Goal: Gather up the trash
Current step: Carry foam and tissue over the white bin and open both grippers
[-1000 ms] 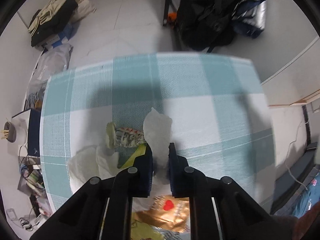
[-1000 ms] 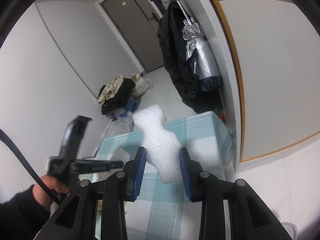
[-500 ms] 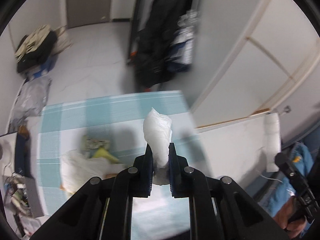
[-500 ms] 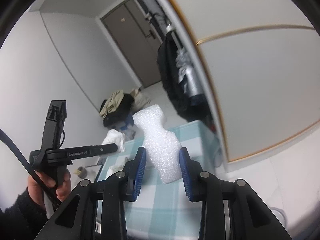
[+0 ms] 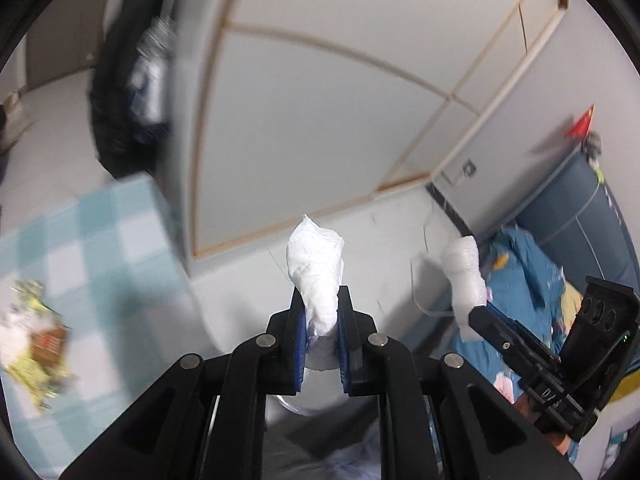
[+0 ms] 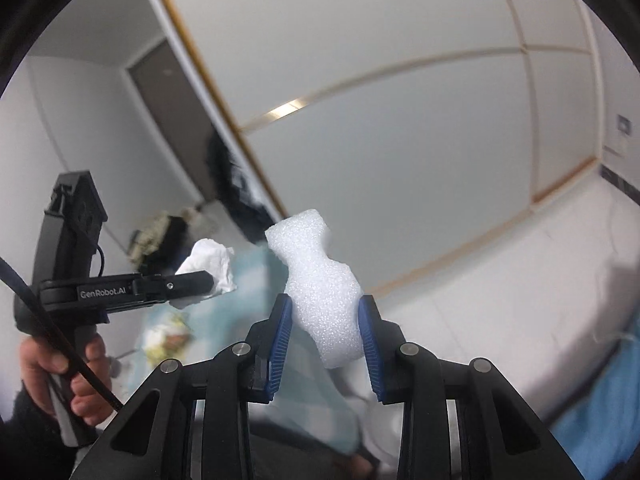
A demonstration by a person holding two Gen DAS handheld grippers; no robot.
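Observation:
My left gripper (image 5: 321, 300) is shut on a crumpled white tissue (image 5: 316, 268), held in the air away from the table. The same tissue (image 6: 210, 264) shows in the right wrist view, in the left gripper (image 6: 208, 280) carried by a hand (image 6: 68, 376). My right gripper (image 6: 325, 312) is shut on a white foam block (image 6: 320, 292) that sticks up between its blue pads. In the left wrist view that foam block (image 5: 464, 276) and the right gripper (image 5: 474, 314) are at the right. More trash (image 5: 32, 336), wrappers and tissue, lies on the checked tablecloth (image 5: 108, 240).
A white panelled wall (image 5: 320, 100) fills the middle. Dark coats (image 5: 128, 92) hang at the left by a door. A bed with blue bedding (image 5: 540, 264) is at the right. A pale rounded rim (image 5: 304, 408), perhaps a bin, shows low between my left fingers.
Both grippers have swung right and up, away from the table, each still holding its piece. The table has slid to the left edge; the wall and bed have come into view.

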